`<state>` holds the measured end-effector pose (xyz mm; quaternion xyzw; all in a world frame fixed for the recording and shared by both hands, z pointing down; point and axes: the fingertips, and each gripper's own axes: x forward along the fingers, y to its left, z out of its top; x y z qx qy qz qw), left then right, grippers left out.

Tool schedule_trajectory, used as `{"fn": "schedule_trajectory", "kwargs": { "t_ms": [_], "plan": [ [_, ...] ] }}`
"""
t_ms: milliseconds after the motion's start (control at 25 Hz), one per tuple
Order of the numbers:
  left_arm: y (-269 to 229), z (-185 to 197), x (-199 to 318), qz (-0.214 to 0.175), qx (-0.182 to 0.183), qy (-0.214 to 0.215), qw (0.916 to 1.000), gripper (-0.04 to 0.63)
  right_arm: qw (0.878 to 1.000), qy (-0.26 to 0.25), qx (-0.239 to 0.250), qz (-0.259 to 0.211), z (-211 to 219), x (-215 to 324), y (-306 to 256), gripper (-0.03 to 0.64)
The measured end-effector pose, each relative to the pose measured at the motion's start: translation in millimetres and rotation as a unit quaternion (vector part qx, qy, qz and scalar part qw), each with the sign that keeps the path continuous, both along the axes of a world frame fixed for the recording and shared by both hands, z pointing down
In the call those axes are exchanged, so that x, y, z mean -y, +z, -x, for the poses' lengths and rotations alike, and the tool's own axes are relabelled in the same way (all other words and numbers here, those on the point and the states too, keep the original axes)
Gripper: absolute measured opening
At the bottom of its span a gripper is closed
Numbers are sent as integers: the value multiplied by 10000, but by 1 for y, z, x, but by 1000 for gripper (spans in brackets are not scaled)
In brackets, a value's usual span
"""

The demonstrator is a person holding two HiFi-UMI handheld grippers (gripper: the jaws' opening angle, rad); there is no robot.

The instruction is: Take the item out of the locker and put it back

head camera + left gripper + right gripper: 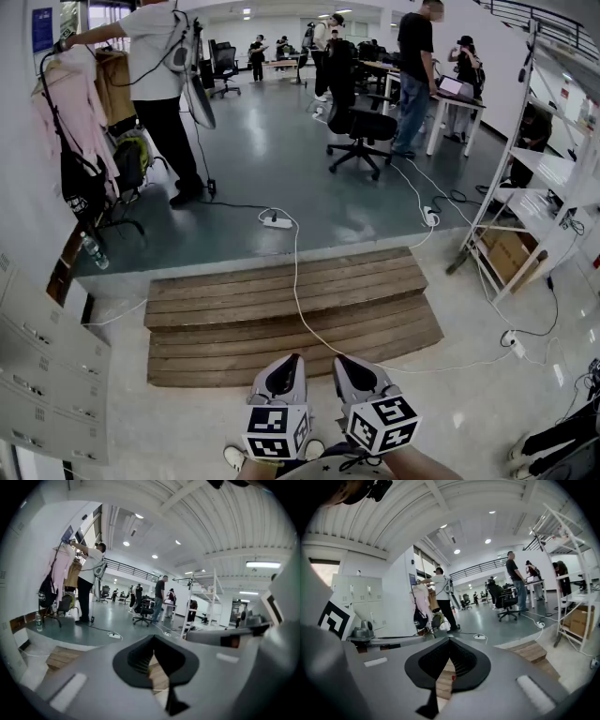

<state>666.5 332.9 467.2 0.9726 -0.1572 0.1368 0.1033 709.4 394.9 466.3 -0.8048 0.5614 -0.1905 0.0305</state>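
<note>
Though no item shows anywhere, the locker bank [42,375] sits at the frame's lower left, visible doors shut, so it's presumably inside. That puts it leftward of both tools, with the left gripper [287,366] nearer. It and the right gripper [351,366] are pinched together, empty, aimed at the wooden platform [281,300]. Count: one bank, two grippers.

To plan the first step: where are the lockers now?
In the head view, the lockers stand at the lower left edge, just left of the wooden steps.
</note>
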Motion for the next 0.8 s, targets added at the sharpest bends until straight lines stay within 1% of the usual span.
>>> {"fn": "schedule_trajectory", "kwargs": {
  "t_ms": [120,200,320,440,640,800],
  "plan": [
    [0,25,35,-14,34,-296,9996,8,9995,-305,-12,35,22,35,0,-2],
    [1,45,60,6,51,-576,9983,8,9983,-572,-14,57,38,60,1,-1],
    [4,82,99,74,48,-1061,9943,6,9947,-1027,-20,106,68,100,1,0],
    [4,122,134,98,38,-1424,9898,7,9899,-1412,-51,145,102,140,0,-1],
    [-2,197,202,37,7,-1899,9818,7,9786,-2051,-94,125,177,216,-5,-1],
    [-12,277,259,-96,65,-2312,9728,8,9668,-2554,-51,29,256,281,-13,-2]
  ]
}}
